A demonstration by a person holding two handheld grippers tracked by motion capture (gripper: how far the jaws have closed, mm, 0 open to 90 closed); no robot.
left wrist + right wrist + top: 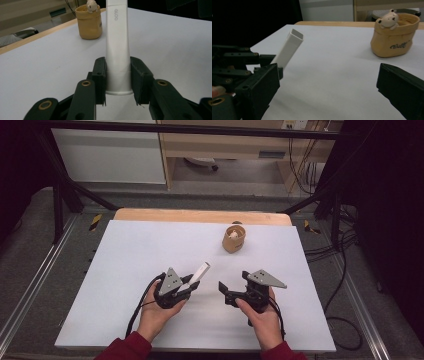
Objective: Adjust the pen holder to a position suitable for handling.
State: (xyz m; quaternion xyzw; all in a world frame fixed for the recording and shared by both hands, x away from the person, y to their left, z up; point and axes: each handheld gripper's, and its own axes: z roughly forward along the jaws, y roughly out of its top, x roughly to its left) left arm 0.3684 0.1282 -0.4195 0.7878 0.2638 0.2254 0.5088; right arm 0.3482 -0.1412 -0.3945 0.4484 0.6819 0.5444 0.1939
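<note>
One camera overhead, one riding each gripper.
The high view looks forward and down over the counter point(150, 250); both gripper views sit low and close, sharing the tan pot point(90, 23).

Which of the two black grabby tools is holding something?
The left tool, at the left in the high view. Its jaws clamp a white tube that sticks out ahead. The right tool stands open, with nothing between its jaws.
</note>
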